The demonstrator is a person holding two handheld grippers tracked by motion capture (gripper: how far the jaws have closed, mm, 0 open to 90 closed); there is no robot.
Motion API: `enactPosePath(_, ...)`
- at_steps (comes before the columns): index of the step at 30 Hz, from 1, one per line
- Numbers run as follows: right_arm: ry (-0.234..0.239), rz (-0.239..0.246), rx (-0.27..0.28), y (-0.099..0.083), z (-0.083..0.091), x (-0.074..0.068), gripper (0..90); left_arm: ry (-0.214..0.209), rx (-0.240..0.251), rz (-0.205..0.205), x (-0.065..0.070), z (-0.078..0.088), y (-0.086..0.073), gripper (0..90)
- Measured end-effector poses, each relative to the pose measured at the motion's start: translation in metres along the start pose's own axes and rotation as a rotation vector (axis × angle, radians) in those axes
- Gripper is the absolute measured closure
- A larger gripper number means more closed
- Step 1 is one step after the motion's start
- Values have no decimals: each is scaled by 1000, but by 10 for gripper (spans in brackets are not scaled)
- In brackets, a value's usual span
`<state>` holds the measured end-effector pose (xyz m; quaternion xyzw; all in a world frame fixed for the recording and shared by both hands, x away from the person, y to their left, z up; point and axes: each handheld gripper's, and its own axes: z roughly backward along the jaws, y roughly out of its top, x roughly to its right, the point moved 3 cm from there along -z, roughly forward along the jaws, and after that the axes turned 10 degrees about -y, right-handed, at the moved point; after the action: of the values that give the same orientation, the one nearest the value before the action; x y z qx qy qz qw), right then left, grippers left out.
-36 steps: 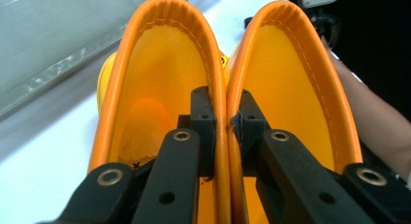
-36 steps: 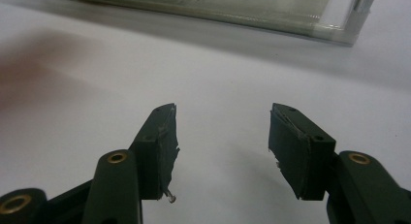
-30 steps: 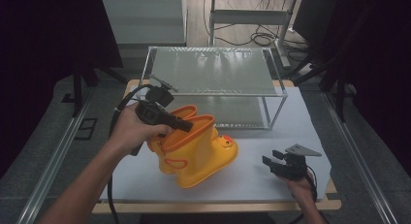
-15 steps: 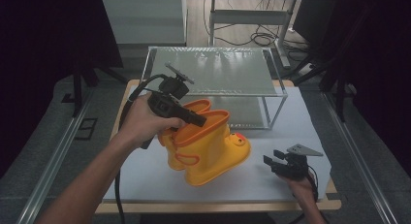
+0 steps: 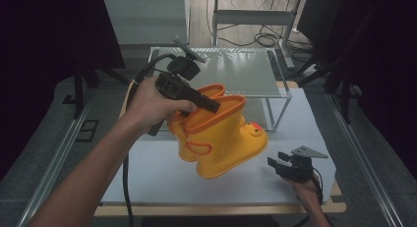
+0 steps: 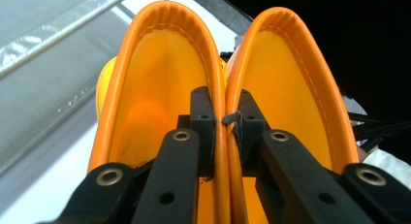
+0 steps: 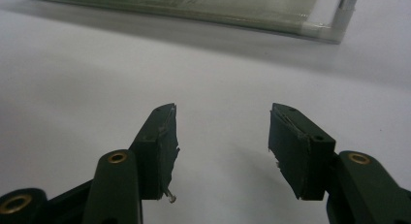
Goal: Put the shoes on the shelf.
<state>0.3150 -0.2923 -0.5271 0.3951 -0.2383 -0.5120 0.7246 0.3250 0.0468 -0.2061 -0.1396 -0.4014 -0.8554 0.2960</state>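
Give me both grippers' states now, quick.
Left gripper: shut on the yellow boots, pinching their two adjoining cuffs together, lifted off the table.
Right gripper: open, holding nothing.

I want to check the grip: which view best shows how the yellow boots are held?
The left gripper view: the left hand-held gripper pinches the two touching cuffs of the yellow boots. The high view shows them lifted.

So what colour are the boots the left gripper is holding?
Yellow-orange boots with darker orange rims, clearest in the high view.

Pair of yellow rubber boots point(image 5: 221, 138) w/ orange rims, tilted, lifted off table, cuffs pinched together
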Motion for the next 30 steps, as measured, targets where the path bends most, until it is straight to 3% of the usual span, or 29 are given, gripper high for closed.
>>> enactPosePath(6,-3,-12,6,0,2,2,435,0,26,2,7,9,25,822)
enactPosePath(14,-1,-15,6,0,2,3,435,-3,73,31,5,14,57,822)
enactPosePath(23,2,-14,11,0,3,2,435,31,117,94,-18,19,94,822)
enactPosePath(30,4,-8,6,-1,2,1,435,123,172,170,-48,19,119,821)
